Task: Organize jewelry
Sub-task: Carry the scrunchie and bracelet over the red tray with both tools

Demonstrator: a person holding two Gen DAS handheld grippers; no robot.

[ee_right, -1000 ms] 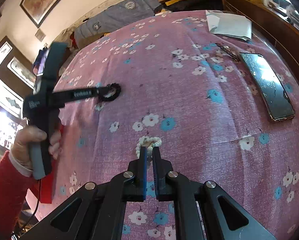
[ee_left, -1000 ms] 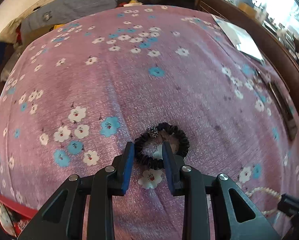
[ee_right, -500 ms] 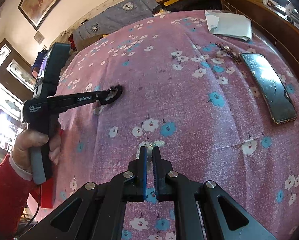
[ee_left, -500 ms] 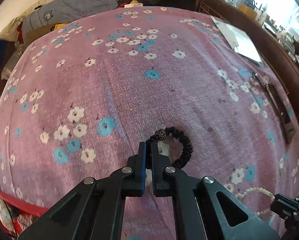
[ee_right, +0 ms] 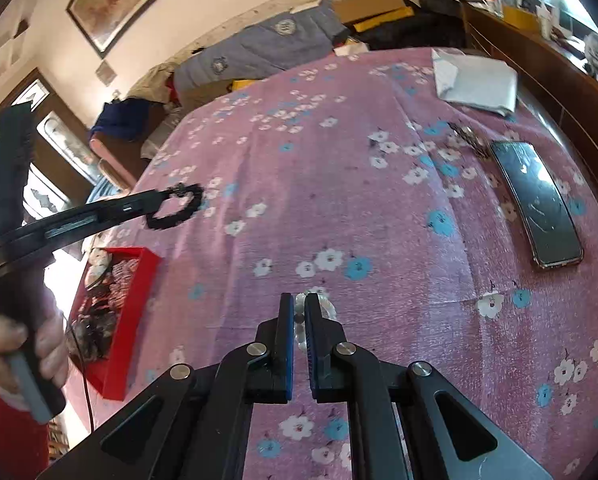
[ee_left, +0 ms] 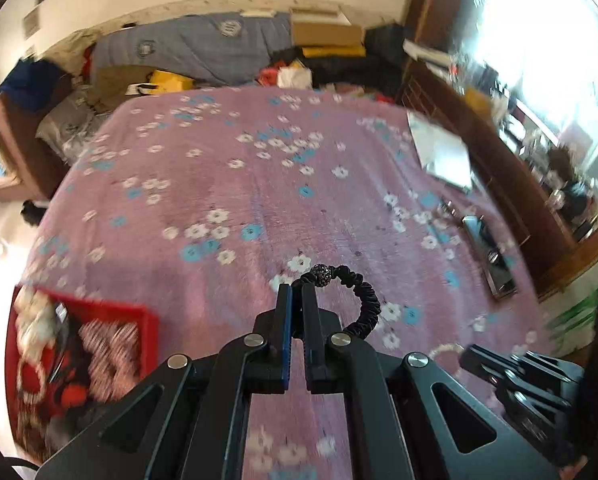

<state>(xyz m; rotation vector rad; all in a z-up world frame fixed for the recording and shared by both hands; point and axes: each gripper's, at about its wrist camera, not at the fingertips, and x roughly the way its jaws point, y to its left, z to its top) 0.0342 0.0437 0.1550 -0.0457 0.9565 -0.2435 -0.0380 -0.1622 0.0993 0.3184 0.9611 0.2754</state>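
My left gripper (ee_left: pixel 297 292) is shut on a black ruffled bracelet (ee_left: pixel 365 300) with a sparkly bead (ee_left: pixel 322 274), held in the air above the pink flowered bedspread (ee_left: pixel 239 184). In the right wrist view the same bracelet (ee_right: pixel 175 206) hangs from the left gripper's tip (ee_right: pixel 161 196). My right gripper (ee_right: pixel 299 304) is shut on a white pearl bracelet (ee_right: pixel 323 308), just above the spread. A red tray (ee_left: pixel 139 320) with several jewelry pieces sits at the bed's left edge, also seen as the red tray (ee_right: pixel 137 288) in the right wrist view.
A phone (ee_right: pixel 537 204) lies on the spread at right, with a small dark chain (ee_right: pixel 469 138) beyond it and a folded white cloth (ee_right: pixel 475 80) farther back. A wooden ledge (ee_right: pixel 559 76) runs along the right side. Clutter and a grey quilt (ee_left: pixel 203 48) lie behind the bed.
The left gripper closed on the black bracelet and lifted it well up off the spread, toward the left. The right gripper rose slightly with the pearl bracelet.
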